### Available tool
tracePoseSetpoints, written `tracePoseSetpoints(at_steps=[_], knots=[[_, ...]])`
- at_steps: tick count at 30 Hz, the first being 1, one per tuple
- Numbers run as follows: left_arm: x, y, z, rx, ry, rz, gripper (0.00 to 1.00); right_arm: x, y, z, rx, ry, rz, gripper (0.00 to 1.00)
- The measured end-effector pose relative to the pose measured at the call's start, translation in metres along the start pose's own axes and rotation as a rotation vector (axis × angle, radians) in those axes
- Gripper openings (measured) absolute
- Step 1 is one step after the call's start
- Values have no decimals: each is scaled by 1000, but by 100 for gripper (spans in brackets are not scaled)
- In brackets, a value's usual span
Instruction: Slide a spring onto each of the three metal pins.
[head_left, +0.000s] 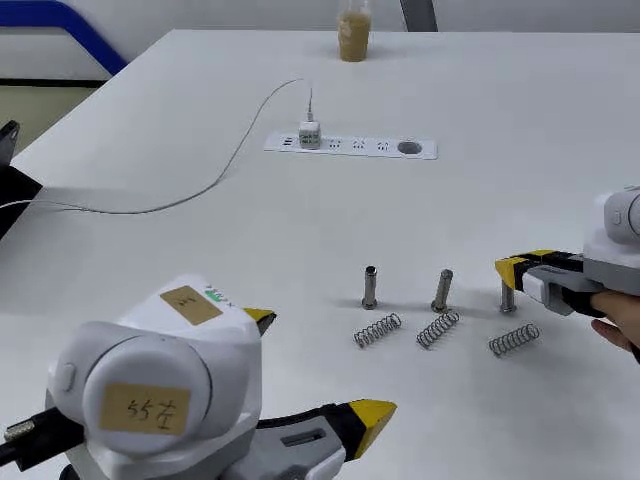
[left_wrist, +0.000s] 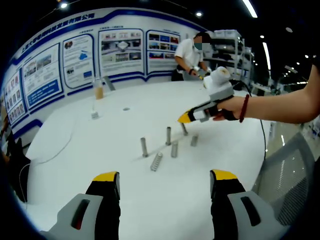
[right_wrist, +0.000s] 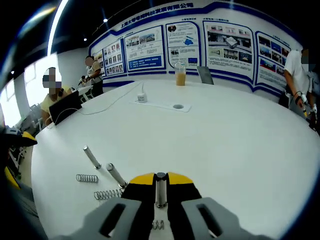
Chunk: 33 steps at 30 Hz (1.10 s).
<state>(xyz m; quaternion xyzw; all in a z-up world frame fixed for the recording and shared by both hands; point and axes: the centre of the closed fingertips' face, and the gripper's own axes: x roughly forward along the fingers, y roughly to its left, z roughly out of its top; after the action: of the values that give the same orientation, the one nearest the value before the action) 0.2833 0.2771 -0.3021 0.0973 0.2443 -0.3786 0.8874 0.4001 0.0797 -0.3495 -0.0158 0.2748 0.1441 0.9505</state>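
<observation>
Nearest, at the lower left, the left gripper (head_left: 316, 367) hovers over the white surface (head_left: 150, 250) with its jaws spread wide and nothing between them. Further right, three metal pins stand in a row: left pin (head_left: 370, 287), middle pin (head_left: 442, 290), right pin (head_left: 508, 297). Just in front of each lies a loose spring: left spring (head_left: 377, 330), middle spring (head_left: 437, 328), right spring (head_left: 514, 340). At the far right, the right gripper (head_left: 512, 270) pinches the right pin between its jaws.

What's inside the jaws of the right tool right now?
An upright metal pin stands between the right tool's yellow-tipped jaws, which close round it. A small coiled steel spring lies nearer the camera, mostly covered by the jaws. In the head view the tool hides the pin's top.
</observation>
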Motion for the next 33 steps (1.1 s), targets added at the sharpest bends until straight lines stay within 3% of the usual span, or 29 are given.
tracePoseSetpoints(at_steps=[11,33], knots=[[0,-2,1,9,-1,0,74,-10,0,-5,-23,17,-14,9],[-1,0,0,18,0,9,73,-16,-1,-11,20,66,-38,9]])
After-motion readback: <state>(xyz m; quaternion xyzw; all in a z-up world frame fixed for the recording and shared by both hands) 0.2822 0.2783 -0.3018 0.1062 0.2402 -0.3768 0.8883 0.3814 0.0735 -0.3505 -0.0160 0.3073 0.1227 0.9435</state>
